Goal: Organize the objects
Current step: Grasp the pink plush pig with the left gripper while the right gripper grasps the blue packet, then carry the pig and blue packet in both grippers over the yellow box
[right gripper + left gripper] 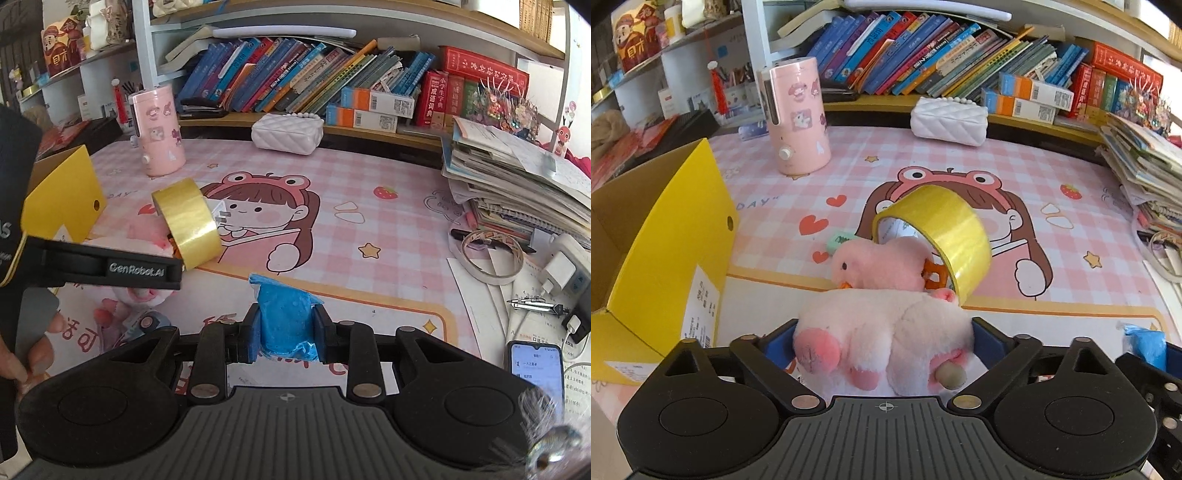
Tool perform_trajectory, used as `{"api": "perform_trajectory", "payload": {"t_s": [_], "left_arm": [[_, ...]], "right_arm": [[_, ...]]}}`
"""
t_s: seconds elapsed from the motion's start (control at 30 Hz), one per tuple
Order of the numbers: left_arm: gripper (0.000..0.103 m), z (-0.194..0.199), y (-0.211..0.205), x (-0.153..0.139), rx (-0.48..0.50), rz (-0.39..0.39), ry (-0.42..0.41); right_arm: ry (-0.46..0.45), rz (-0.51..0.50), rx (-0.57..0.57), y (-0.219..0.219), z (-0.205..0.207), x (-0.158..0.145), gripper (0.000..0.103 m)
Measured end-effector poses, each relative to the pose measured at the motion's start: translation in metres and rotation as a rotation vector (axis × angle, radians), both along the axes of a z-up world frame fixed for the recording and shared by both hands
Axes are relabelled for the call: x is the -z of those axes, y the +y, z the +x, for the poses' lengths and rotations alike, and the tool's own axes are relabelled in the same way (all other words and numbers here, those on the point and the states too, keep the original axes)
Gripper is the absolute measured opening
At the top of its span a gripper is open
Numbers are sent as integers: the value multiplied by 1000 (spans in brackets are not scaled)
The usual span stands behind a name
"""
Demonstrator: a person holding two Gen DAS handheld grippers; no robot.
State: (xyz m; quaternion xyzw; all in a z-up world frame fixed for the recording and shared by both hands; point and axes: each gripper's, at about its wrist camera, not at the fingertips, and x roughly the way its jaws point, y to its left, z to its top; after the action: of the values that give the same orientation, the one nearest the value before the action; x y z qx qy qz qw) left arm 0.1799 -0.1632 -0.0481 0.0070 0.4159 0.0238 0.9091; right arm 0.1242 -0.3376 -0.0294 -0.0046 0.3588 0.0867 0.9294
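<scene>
left gripper (884,332) spread around pale plush toy (882,332) near mat's (997,166) front edge, beside yellow box (665,258). right gripper (284,328) pinching blue packet (284,321). risk: leaning tape roll (942,236) toppling if plush lifts.

Background: leaning books (916,48) fill the shelf. White quilted purse (948,119) below them on the pink checked mat (1015,177). Paper stack (517,184) at right edge; lit phone (535,363) and charger (557,271) near it.
</scene>
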Motion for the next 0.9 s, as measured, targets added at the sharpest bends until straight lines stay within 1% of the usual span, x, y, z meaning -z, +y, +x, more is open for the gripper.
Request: {"api": "perform_trajectory", "payload": {"t_s": [0.07,0.2,0.3,0.4,0.57,0.77,0.9], "left_arm": [[91,-4,4,-7,-14,-18,-14],[91,-25,11,-33,-31,-38,-144],[91,-38,17,-49,-44,-61,-204],[91,-50,24,-55,-63,-73,-218],[91,-75,41,-54,-102,-85,-216],[91,-105,67,-60,-136,-98,-252],[91,-124,93,-64,-158,-110,-270]], "right_arm": [[-2,1,4,1,1,-1,26],[-15,11,18,2,1,-2,26],[-14,25,28,5,1,-2,26],[-15,38,22,12,-1,-2,26],[-17,38,-32,31,-11,-4,26],[-26,32,-88,62,-25,-10,26],[-25,19,-105,88,-35,-14,26]]}}
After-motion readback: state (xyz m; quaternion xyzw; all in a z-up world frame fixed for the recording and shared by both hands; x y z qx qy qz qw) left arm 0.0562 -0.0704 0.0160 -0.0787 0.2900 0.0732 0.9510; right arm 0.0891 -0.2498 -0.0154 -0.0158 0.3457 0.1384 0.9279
